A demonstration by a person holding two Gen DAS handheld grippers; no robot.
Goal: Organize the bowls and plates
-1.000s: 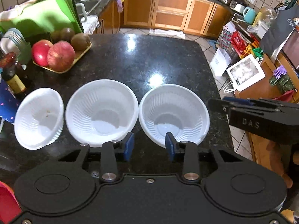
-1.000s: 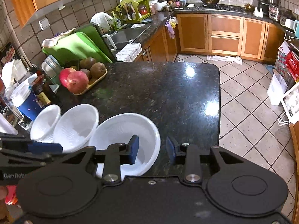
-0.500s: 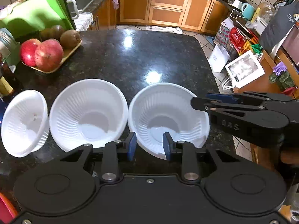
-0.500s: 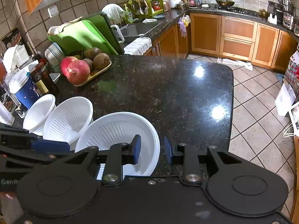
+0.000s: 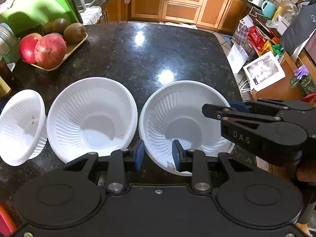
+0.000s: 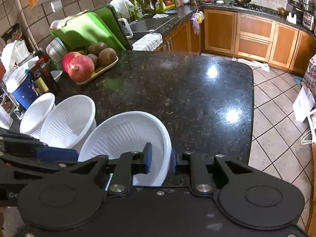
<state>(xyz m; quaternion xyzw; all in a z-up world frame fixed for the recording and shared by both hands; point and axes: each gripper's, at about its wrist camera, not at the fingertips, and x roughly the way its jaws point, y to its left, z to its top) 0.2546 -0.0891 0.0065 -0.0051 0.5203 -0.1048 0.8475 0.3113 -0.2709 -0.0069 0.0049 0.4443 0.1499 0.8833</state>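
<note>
Three white ribbed plastic bowls stand in a row on the black granite counter. In the left wrist view they are the right bowl, the middle bowl and the small left bowl. My left gripper straddles the near rim of the right bowl, jaws apart. My right gripper has its jaws closed on that bowl's right rim; it also shows from the side in the left wrist view. The middle bowl and left bowl sit to the left.
A tray of pomegranates and kiwis sits at the back left, with a green cutting board behind it. Bottles and a blue cup crowd the left edge. The counter's right edge drops to tiled floor.
My left gripper has shifted right from the gap between bowls onto the right bowl's near rim. My right gripper has narrowed and closed on that bowl's right rim.
</note>
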